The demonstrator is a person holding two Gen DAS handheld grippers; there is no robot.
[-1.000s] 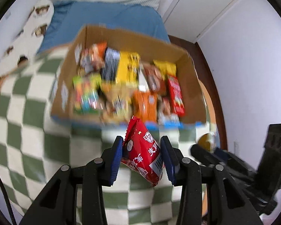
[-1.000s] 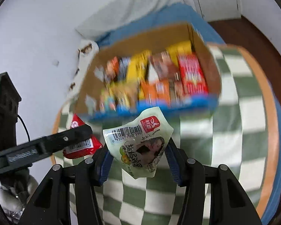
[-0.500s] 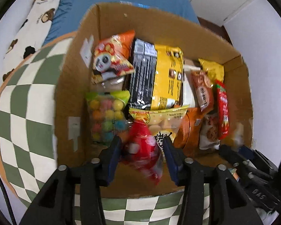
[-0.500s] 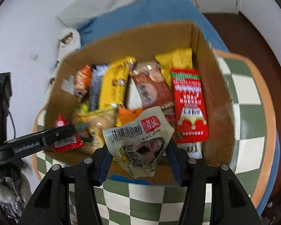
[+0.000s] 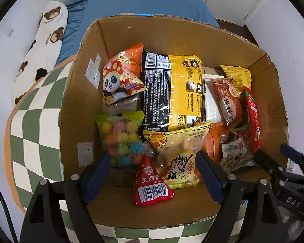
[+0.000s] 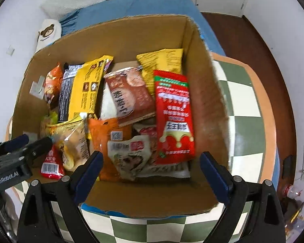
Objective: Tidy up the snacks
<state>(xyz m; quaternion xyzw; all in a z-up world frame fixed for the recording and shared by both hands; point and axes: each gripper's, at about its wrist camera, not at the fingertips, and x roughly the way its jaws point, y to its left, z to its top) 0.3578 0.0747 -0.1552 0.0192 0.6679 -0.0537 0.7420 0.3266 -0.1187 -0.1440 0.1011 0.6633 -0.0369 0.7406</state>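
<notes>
From the left wrist view, the left gripper hung over the near side of the cardboard box, pointing down into it. Its jaws had just been opening and stood wide, pressing on nothing. The red triangular packet sat between them without touching either pad, on the box floor close to the near wall, leaning against the yellow biscuit bag. The bag of coloured balls stood just beside it toward the left wall. The step in hand looked like the drop-off, with the packet already released. The next move probably called for a straight lift, since the near wall lay right under the fingers.

From the right wrist view, the right gripper likewise pointed down, its jaws freshly spread and empty. The pale green packet lay loose between them, on top of the orange pack and touching the long red packet. Bare floor remained only along the near wall; the rest was packed. The left gripper hovered at the near left corner, so both tools had to rise without swinging toward each other.
</notes>
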